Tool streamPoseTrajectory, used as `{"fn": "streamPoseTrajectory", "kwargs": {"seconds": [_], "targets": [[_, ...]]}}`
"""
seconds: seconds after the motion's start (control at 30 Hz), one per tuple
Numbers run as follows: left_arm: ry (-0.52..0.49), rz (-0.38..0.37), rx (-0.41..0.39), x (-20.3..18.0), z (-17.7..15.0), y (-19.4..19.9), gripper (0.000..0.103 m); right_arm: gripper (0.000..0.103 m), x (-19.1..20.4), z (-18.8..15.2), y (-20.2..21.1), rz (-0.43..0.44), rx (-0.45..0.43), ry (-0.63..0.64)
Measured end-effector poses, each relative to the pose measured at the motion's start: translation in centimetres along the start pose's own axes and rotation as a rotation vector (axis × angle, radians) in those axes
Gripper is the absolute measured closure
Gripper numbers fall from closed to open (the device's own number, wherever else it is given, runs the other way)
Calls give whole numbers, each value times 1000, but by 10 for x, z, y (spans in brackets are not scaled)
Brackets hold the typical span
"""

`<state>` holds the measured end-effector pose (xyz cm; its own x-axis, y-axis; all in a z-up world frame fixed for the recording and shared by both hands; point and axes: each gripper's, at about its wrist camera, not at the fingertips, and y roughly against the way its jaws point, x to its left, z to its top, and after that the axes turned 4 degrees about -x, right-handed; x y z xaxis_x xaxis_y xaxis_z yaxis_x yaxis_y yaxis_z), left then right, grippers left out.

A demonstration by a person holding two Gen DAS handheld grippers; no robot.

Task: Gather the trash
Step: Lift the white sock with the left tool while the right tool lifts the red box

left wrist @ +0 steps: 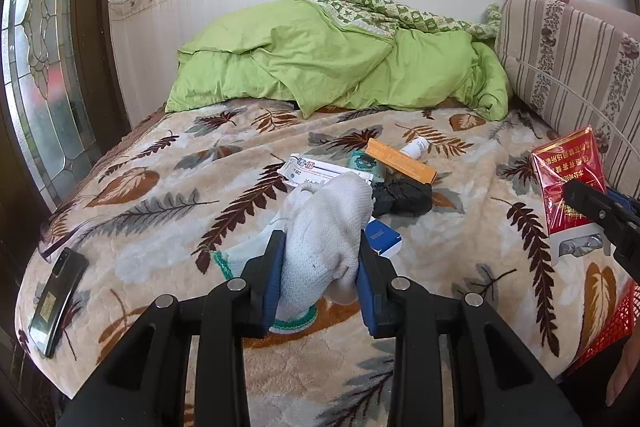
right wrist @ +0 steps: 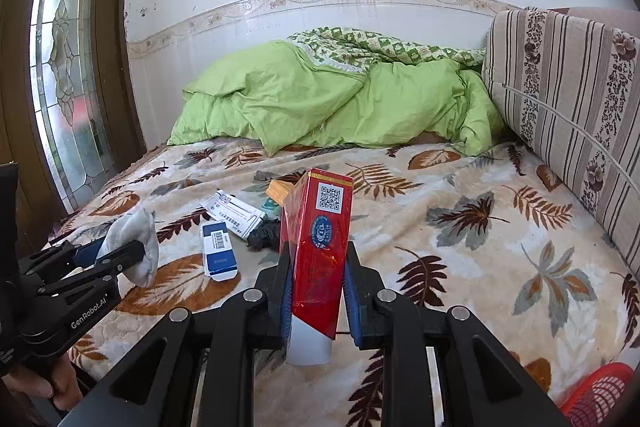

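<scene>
My left gripper (left wrist: 320,255) is shut on a white knitted glove (left wrist: 324,227) with a green cuff, held above the leaf-patterned blanket (left wrist: 160,211). My right gripper (right wrist: 316,267) is shut on a red cigarette pack (right wrist: 316,247), seen upright between the blue pads; in the left wrist view that red cigarette pack (left wrist: 568,183) hangs at the right edge. On the blanket lie a white medicine box (left wrist: 316,171), an orange box (left wrist: 400,161), a small white bottle (left wrist: 416,148), a black crumpled bag (left wrist: 404,197) and a blue-and-white box (right wrist: 218,247). The left gripper (right wrist: 120,255) with the glove (right wrist: 138,247) shows at the left of the right wrist view.
A black phone (left wrist: 58,299) lies near the bed's left edge. A red plastic basket (right wrist: 596,395) sits at the lower right by the bed. A green duvet (left wrist: 332,59) is heaped at the back. A striped cushion (left wrist: 568,67) stands at the right, a glazed door (left wrist: 44,67) at the left.
</scene>
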<state>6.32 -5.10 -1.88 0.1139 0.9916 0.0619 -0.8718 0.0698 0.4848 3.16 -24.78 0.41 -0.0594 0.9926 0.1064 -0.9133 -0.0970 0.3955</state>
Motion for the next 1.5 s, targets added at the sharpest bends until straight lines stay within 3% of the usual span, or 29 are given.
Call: {"fn": "streamPoseTrajectory", "kwargs": {"seconds": [1.5], "targets": [[-23,-1,50,-9,-9,-18,71,80,-4,-5,-13,16,49,-48]]}}
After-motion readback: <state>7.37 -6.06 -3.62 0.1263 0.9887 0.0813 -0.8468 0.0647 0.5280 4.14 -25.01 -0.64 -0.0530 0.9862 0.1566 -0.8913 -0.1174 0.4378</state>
